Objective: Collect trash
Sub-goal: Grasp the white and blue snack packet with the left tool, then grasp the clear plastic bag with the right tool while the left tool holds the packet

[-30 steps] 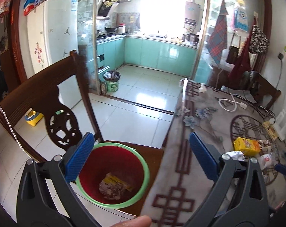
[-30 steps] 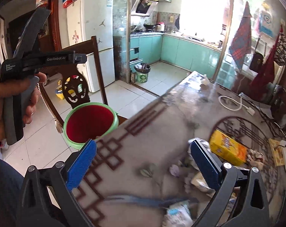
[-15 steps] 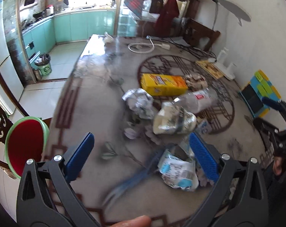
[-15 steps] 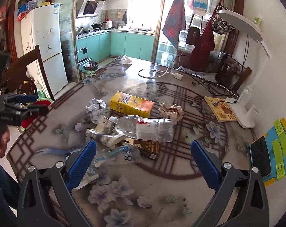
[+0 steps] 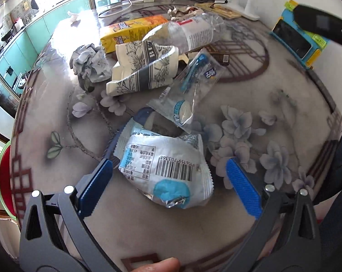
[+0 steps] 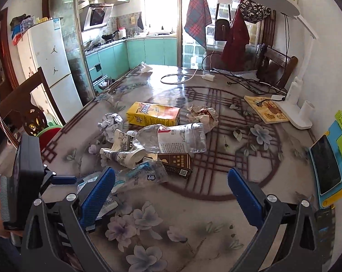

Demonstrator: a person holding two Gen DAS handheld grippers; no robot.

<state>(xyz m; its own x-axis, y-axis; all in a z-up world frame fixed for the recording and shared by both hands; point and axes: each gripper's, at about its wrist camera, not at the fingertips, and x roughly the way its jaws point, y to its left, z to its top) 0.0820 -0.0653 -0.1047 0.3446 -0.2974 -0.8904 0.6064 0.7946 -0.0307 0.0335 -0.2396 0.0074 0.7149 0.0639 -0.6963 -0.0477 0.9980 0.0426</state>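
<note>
Your left gripper (image 5: 168,172) hangs with jaws apart either side of the white snack wrapper (image 5: 168,161) on the table (image 5: 284,122), lined up to pinch it for the red bin (image 5: 3,179), while your right gripper (image 6: 171,188) waits spread and empty.

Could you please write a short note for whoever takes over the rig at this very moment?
Left tool: open, holding nothing, straddling the white-and-blue snack wrapper at the table's near edge.
Right tool: open, holding nothing, above the table.
Not yet collected: clear wrapper, crushed paper cup, plastic bottle, yellow box, dark brown packet, two crumpled paper balls.
The red bin stands off the table's left edge.
Next, probably: shut on the snack wrapper and bin it.
</note>
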